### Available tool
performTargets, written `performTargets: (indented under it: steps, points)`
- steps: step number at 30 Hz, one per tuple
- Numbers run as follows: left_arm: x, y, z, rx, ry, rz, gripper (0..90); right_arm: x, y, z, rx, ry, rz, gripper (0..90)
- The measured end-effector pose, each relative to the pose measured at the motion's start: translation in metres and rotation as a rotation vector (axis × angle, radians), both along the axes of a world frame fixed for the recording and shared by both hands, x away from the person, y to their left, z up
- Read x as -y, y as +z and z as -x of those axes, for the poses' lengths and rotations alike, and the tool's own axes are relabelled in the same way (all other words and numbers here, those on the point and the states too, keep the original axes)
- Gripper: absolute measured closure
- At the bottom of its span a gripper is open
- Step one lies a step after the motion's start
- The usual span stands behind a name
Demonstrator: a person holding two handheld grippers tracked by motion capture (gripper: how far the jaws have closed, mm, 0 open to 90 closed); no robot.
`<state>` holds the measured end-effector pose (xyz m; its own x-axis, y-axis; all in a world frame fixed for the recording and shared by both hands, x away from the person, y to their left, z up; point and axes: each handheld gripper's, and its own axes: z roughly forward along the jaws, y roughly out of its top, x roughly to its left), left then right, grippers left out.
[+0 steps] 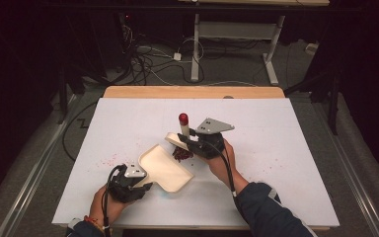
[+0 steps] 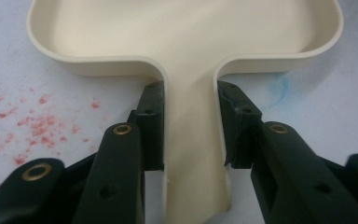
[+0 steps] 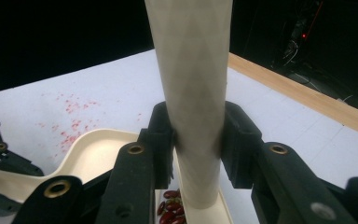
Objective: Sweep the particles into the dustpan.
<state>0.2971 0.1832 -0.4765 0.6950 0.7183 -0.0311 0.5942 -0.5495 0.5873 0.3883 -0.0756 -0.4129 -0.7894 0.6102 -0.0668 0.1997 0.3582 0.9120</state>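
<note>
The left gripper (image 2: 189, 135) was clamped on the narrow handle of a cream dustpan-shaped tray (image 2: 186, 42), whose wide basin lay just ahead of its jaws on the white table (image 1: 276, 163). The right gripper (image 3: 198, 144) gripped the pale handle of a brush (image 3: 196, 93). Below its jaws, dark red beans (image 3: 170, 210) lay heaped at the tray's far edge, with red specks (image 2: 32, 126) scattered left of the left gripper.

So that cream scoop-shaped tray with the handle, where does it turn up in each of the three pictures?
High view: the cream tray lies mid-table, handle toward the left gripper.
Left gripper view: its basin spans the top, and the handle runs down between the jaws, gripped.
Right gripper view: its rim curves in at lower left, behind the jaws.
Shared landmark: the red specks on the white table beside the tray, also seen in both gripper views.
</note>
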Motion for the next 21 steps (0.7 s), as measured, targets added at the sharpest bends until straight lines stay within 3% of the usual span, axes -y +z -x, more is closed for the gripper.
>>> performTargets:
  steps: [4,10,21]
  points:
    - [0.007,-0.001,-0.003,0.004,-0.001,-0.006,63.7,-0.006,0.001,0.015,-0.005,0.02,-0.017,69.3]
    - [0.016,-0.002,-0.009,-0.001,0.014,-0.002,63.6,-0.012,0.001,0.029,0.004,0.004,-0.015,69.4]
    - [0.025,-0.004,-0.018,-0.008,0.015,-0.011,63.6,-0.012,0.002,0.042,-0.003,0.016,-0.034,69.5]
